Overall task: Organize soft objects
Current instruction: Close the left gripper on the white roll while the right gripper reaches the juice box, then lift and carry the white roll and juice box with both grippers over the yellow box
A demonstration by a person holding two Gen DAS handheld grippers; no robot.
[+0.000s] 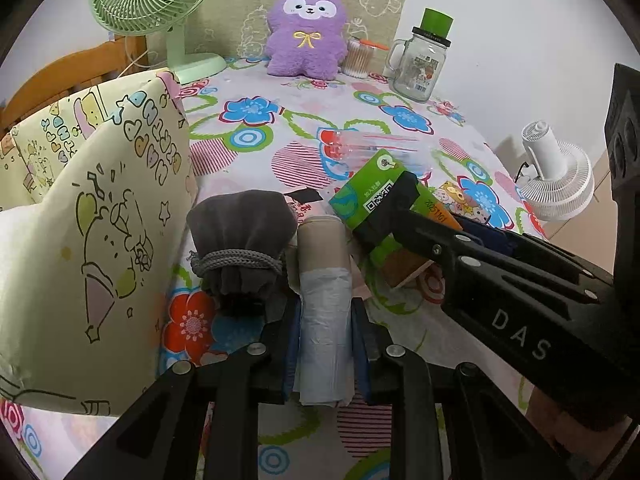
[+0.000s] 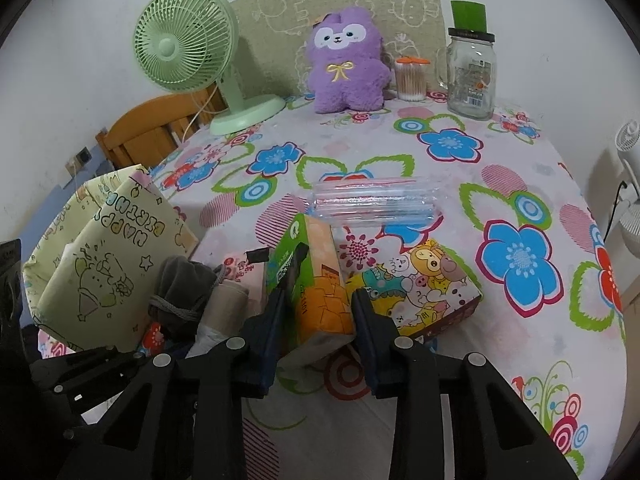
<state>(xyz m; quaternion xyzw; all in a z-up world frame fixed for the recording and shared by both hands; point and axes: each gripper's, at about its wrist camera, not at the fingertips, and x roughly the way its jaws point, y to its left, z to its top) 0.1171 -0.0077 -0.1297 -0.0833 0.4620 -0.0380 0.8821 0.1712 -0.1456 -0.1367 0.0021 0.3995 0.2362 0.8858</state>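
My left gripper [image 1: 325, 308] is shut on a roll of white and beige plastic bags [image 1: 324, 280] lying on the flowered tablecloth. A grey drawstring pouch [image 1: 240, 240] rests just left of the roll, touching it. A pale yellow fabric bag with cartoon print [image 1: 80, 220] stands open at the left table edge. In the right wrist view my right gripper [image 2: 319, 300] is shut on a green and orange tissue pack [image 2: 320, 272], one pad on each side. A cartoon-printed tissue pack [image 2: 424, 292] lies just to its right. A purple plush toy [image 2: 344, 60] sits at the back.
A clear plastic case [image 2: 372, 200] lies mid-table. At the back stand a green fan [image 2: 188, 40], a cotton swab tub [image 2: 410, 80] and a glass jar [image 2: 472, 72]. A white fan [image 1: 556, 172] stands off the right edge. A wooden chair [image 2: 160, 128] is behind the bag.
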